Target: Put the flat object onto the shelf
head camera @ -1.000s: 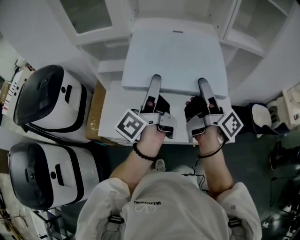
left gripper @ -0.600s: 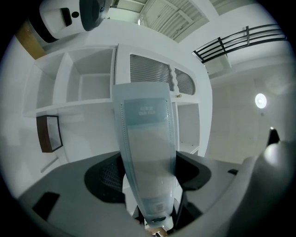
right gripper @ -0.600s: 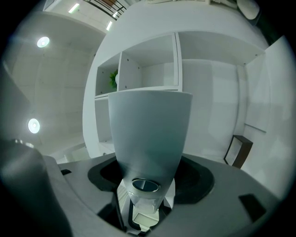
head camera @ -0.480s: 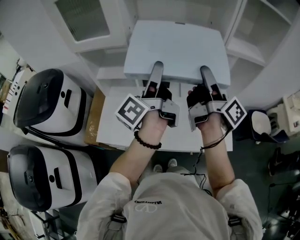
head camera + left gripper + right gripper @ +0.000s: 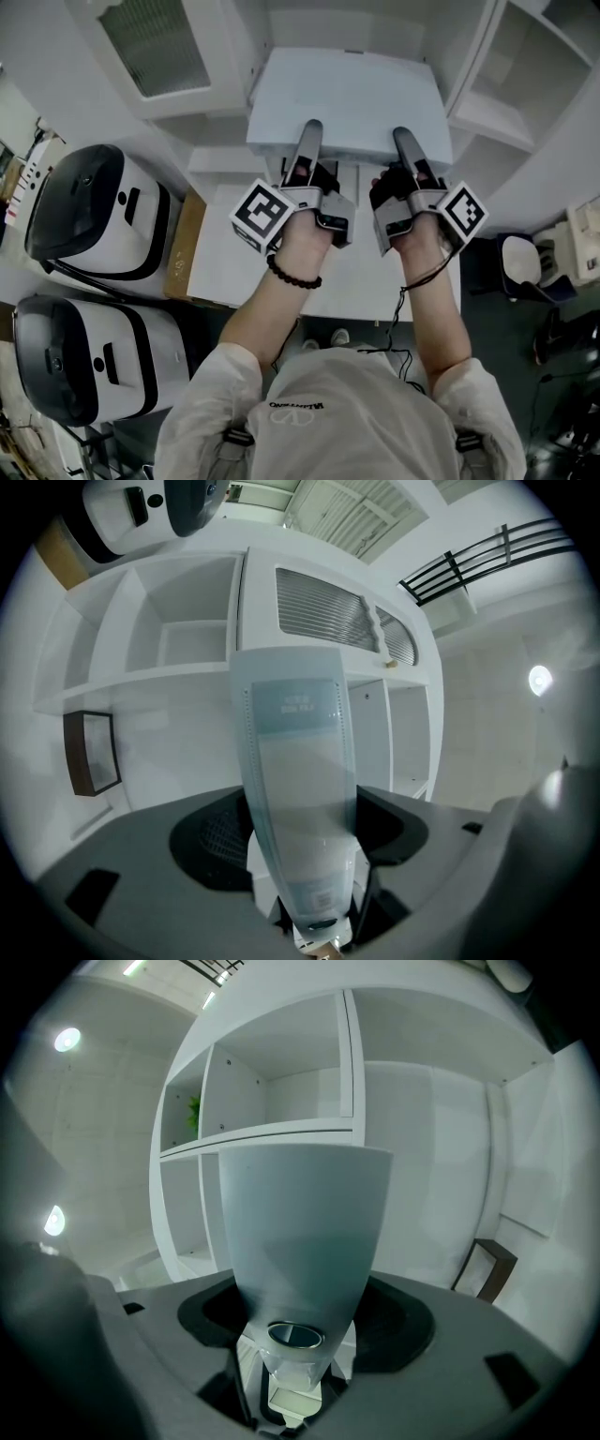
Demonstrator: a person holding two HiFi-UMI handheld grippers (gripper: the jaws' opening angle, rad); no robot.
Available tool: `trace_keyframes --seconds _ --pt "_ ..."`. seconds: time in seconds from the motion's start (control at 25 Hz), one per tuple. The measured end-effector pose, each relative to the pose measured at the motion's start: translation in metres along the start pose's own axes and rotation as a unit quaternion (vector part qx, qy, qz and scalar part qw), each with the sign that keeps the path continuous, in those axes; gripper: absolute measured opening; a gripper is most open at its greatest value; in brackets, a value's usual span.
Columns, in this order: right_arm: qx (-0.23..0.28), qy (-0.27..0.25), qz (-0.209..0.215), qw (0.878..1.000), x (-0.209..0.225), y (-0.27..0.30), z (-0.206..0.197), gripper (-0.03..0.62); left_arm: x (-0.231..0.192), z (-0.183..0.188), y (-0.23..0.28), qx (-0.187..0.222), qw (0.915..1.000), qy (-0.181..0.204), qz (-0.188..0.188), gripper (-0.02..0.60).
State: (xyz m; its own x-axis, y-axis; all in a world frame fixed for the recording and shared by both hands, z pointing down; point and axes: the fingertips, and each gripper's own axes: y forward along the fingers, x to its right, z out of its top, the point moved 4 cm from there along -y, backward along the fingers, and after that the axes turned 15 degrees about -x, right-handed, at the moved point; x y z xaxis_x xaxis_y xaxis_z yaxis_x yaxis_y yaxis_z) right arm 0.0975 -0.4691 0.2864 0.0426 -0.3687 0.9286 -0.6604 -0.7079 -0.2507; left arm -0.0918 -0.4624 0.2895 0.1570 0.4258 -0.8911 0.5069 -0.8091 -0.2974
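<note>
The flat object (image 5: 352,98) is being held up level, right in front of the white shelf unit (image 5: 489,111). Its near edge is being gripped by the left tool (image 5: 310,136) and the right tool (image 5: 403,141), side by side, both clenched on it.

Seen from the head view, the flat object (image 5: 347,94) hides the lower jaw of my left tool (image 5: 310,141) and of my right tool (image 5: 403,141). Print on its label (image 5: 295,703) is too blurred to read. My arms cover part of the counter's (image 5: 220,253) near edge.
</note>
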Motion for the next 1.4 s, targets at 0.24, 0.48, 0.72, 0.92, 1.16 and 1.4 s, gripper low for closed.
trace_keyframes --seconds 0.24,0.48,0.72,0.92,1.16,1.4 --pt "0.000 0.008 -0.006 1.000 0.005 0.022 0.021 0.316 -0.006 0.012 0.026 0.007 1.0000 -0.001 0.004 0.308" --pt "-0.002 0.020 -0.021 1.000 0.015 0.063 0.061 0.319 -0.019 0.037 0.078 0.009 0.9998 -0.006 0.015 0.308" --pt "0.001 0.024 -0.026 0.999 0.016 0.064 0.062 0.321 -0.020 0.037 0.080 0.007 0.9998 -0.006 0.015 0.311" --pt "0.005 0.031 -0.037 0.999 0.016 0.064 0.062 0.333 -0.020 0.035 0.080 0.010 0.9998 -0.009 0.016 0.322" --pt "-0.011 0.026 -0.046 0.999 0.014 0.066 0.064 0.342 -0.016 0.037 0.079 0.003 1.0000 -0.004 0.005 0.356" --pt "-0.010 -0.035 -0.040 0.999 0.007 0.033 0.049 0.365 -0.013 0.024 0.059 -0.014 0.9999 0.000 0.002 0.365"
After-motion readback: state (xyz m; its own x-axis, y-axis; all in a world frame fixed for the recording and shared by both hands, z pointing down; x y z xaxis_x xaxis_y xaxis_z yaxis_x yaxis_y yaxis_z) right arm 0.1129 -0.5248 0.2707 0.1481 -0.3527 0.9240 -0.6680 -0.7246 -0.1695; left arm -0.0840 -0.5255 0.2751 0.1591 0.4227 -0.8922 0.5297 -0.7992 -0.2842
